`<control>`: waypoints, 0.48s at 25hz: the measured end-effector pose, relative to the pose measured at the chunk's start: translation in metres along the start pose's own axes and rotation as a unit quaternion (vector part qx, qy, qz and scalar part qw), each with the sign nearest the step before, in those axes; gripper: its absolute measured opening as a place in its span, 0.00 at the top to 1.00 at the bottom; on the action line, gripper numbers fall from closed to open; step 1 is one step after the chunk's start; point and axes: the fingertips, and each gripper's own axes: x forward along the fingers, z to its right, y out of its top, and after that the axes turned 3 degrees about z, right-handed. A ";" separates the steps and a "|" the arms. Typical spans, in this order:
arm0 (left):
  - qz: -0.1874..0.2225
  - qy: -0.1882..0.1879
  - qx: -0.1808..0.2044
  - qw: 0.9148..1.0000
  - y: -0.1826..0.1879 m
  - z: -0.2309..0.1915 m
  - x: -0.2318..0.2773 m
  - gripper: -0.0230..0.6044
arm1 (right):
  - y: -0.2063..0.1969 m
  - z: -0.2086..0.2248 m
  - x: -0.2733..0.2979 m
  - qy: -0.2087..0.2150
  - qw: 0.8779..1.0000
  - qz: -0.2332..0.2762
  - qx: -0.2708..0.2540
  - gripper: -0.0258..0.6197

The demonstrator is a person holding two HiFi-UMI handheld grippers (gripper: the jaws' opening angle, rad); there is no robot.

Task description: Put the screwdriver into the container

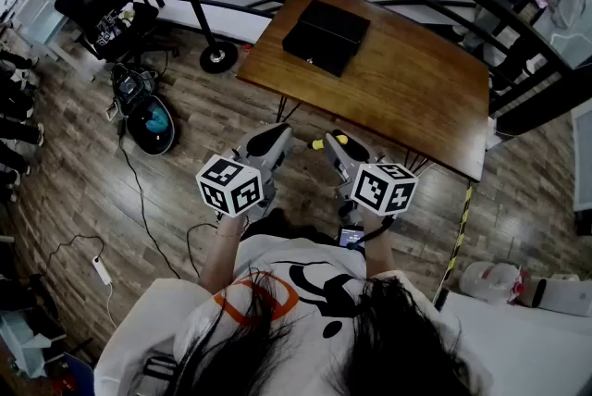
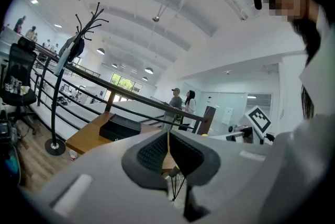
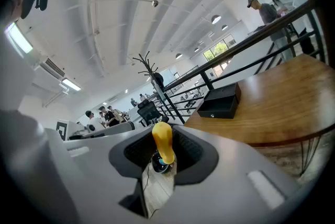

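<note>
The right tongs are clamped on a screwdriver with a rounded yellow handle. The handle stands up between the dark ribbed pads, and the shaft end is hidden down in the jaws. The left tongs are pressed together with nothing between them, the pads meeting along a thin line. In the head view both tools are held close to the person's body, just short of the near edge of the brown wooden tabletop. The black rectangular container, a shallow box that appears open on top, sits well apart from them towards the tabletop's far left corner.

The step in hand looks like the carry. To do it well, the right tongs should travel forward and a little left over the tabletop, high enough to clear the container's near wall. They should then come down until the screwdriver is inside the rim before letting go. Because the hold is on a smooth, rounded handle, the squeeze should be kept steady to avoid a slip. The left tongs should stay out of the way.
</note>
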 end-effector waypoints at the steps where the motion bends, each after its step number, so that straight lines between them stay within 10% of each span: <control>1: 0.000 0.000 0.000 1.000 -0.001 0.002 0.000 0.96 | -0.001 0.000 -0.002 0.000 1.000 -0.001 -0.002 0.78; 12: -0.005 0.004 -0.002 1.000 -0.016 0.024 0.003 0.96 | -0.008 0.011 -0.021 0.000 1.000 -0.004 -0.008 0.78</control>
